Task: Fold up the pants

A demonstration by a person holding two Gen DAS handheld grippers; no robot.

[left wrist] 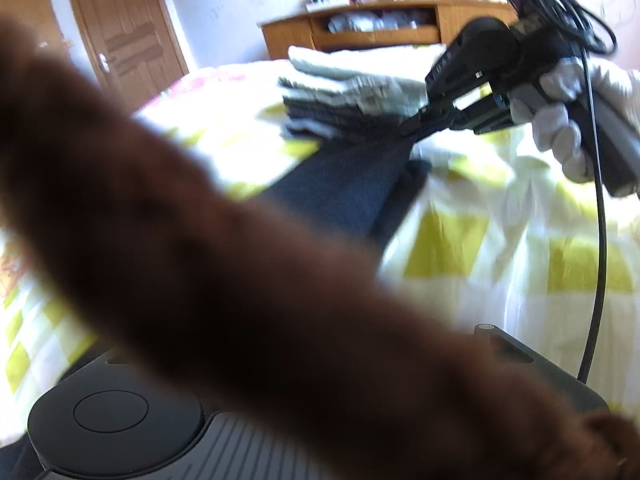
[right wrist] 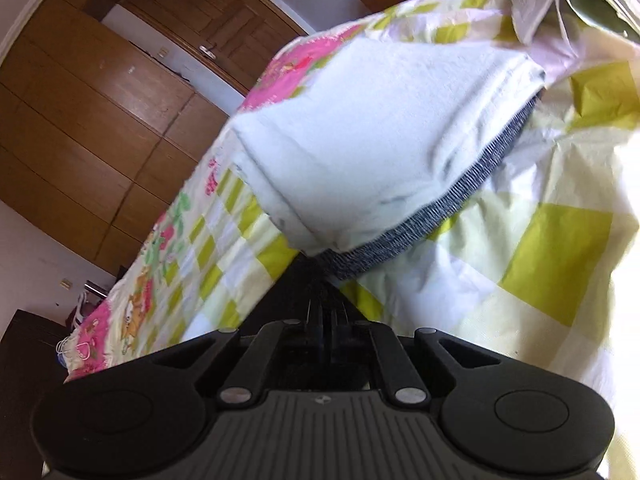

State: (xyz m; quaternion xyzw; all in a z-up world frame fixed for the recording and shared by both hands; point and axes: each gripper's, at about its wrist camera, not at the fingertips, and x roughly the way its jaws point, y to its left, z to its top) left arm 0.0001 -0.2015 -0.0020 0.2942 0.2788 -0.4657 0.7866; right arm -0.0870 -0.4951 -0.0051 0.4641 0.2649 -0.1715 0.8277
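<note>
Dark navy pants (left wrist: 352, 188) lie in a long strip on the checked quilt (left wrist: 480, 220). My right gripper (left wrist: 416, 122), held by a white-gloved hand (left wrist: 568, 128), is shut on their far end, right beside a stack of folded clothes (left wrist: 344, 88). In the right wrist view the right gripper (right wrist: 320, 276) has its fingers pressed together over dark cloth (right wrist: 288, 292), just below the stack (right wrist: 380, 140), which has a pale top piece and a grey knit layer under it. A blurred brown fuzzy band (left wrist: 240, 260) crosses the left wrist view and hides the left gripper's fingers.
The quilt (right wrist: 540, 260) covers a bed. A wooden wardrobe (right wrist: 100, 120) stands on the far side of the bed. In the left wrist view there are a door (left wrist: 124, 32) and a low wooden cabinet (left wrist: 380, 28) behind the bed. A black cable (left wrist: 600, 240) hangs from the right gripper.
</note>
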